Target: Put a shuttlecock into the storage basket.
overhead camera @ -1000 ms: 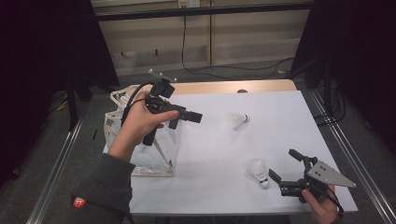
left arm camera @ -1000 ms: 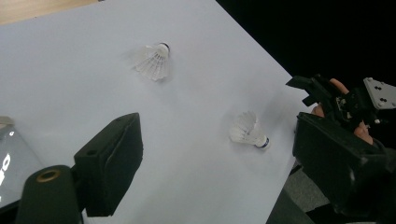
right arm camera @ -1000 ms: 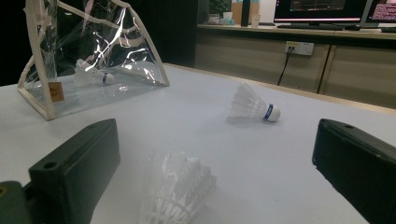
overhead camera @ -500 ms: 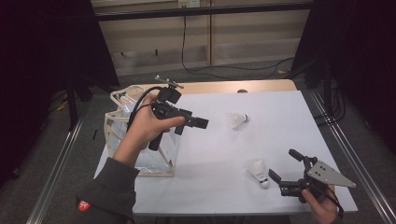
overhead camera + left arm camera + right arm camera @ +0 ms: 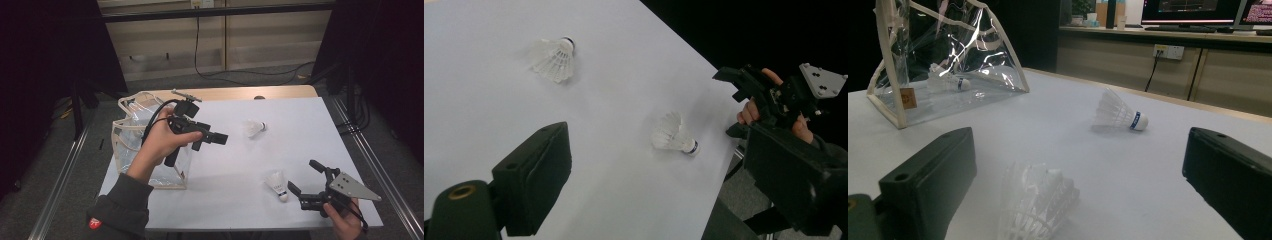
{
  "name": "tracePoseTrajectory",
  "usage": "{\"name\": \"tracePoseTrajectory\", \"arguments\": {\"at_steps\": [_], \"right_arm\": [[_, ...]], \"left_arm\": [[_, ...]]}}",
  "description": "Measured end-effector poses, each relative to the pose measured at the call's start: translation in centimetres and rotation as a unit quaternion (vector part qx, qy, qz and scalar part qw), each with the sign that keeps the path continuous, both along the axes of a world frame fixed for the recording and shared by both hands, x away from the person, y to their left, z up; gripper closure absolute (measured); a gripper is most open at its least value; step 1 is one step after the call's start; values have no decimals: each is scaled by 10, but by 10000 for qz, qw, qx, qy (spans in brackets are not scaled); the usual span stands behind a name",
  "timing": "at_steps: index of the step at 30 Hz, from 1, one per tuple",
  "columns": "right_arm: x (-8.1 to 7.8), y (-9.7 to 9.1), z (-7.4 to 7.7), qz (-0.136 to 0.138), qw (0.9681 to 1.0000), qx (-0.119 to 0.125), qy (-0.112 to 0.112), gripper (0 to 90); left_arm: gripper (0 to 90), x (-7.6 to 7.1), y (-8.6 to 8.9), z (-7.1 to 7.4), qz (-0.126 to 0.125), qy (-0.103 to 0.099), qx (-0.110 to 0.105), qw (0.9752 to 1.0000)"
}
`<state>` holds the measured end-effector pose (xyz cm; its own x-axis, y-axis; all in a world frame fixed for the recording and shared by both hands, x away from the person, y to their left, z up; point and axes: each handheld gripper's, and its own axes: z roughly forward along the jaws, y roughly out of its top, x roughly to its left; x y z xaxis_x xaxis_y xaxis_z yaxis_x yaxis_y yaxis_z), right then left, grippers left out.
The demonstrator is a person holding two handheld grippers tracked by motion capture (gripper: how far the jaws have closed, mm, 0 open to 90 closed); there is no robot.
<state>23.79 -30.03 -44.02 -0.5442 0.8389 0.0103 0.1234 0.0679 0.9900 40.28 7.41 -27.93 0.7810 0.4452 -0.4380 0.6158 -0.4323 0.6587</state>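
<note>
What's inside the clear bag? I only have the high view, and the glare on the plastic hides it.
Observer: One shuttlecock in the bag lies on its side, seen through the wall of the clear bag in the right gripper view.
Operator: Is the right gripper lined up on anything?
Observer: Yes, the near shuttlecock sits on the table between the open jaws of the right gripper, not gripped.
Operator: And the left gripper?
Observer: The left gripper is open and holds nothing; its view looks down on the far shuttlecock lying on the white table.

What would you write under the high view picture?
Open left gripper hovers beside clear bag; two shuttlecocks on white table.
</note>
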Motion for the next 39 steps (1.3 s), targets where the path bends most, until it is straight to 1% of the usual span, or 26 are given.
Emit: {"name": "tracePoseTrajectory", "arguments": {"at_steps": [1, 3, 4, 5, 8, 9, 10, 11, 14, 17, 18, 22, 23, 26, 28, 31, 34, 35, 36, 37, 39], "right_arm": [[0, 0, 0, 2, 10000, 5, 3, 5], [0, 0, 0, 3, 10000, 4, 5, 5], [0, 0, 0, 4, 10000, 4, 3, 5], [0, 0, 0, 5, 10000, -1, 6, 5], [0, 0, 0, 4, 10000, 3, 2, 5], [0, 0, 0, -2, 10000, 5, -1, 5], [0, 0, 0, -4, 10000, 2, -1, 5], [0, 0, 0, 0, 10000, 2, -2, 5], [0, 0, 0, 0, 10000, -6, -11, 5], [0, 0, 0, 4, 10000, -2, 2, 5], [0, 0, 0, 2, 10000, -5, 2, 5], [0, 0, 0, 4, 10000, -5, 3, 5], [0, 0, 0, 0, 10000, 0, 7, 5], [0, 0, 0, 3, 10000, -14, -4, 5], [0, 0, 0, -2, 10000, 1, 0, 5], [0, 0, 1, -4, 10000, 1, 0, 5], [0, 0, 1, -2, 10000, -8, 1, 5], [0, 0, 1, -2, 10000, -10, -1, 5], [0, 0, 1, -1, 10000, -6, -4, 5], [-1, 0, 1, -5, 10000, 6, 6, 5], [0, 0, 1, -6, 10000, 6, -1, 5]], "left_arm": [[116, 0, 0, -1, -24, -3, 18, 10000], [115, -1, -1, -3, -35, 14, -11, 10000], [115, -1, -1, -4, -61, -1, 26, 10000], [114, -2, -2, -5, -46, 8, -10, 10000], [112, -4, -4, -7, -89, -11, -9, 10000], [110, -4, -4, -8, -127, -22, 17, 9999], [110, -5, -5, -9, -99, -6, 23, 9999], [110, -5, -6, -10, -138, -2, 26, 9999], [109, -6, -7, -13, -138, 1, -6, 9999], [109, -7, -8, -16, -152, 9, 2, 9999], [108, -7, -8, -17, -194, -16, 33, 9998], [109, -9, -10, -22, -199, 11, 15, 9998], [109, -9, -10, -22, -214, -15, 44, 9998], [107, -10, -11, -25, -217, -22, -7, 9998], [107, -10, -12, -27, -221, -36, 24, 9997], [106, -11, -12, -30, -229, -19, -2, 9997], [105, -11, -13, -32, -256, -29, 29, 9997], [104, -12, -13, -33, -225, -22, 23, 9997], [103, -12, -13, -34, -267, -20, 16, 9996], [101, -12, -14, -35, -265, -46, 45, 9996], [101, -12, -14, -36, -277, -34, 32, 9996]]}}
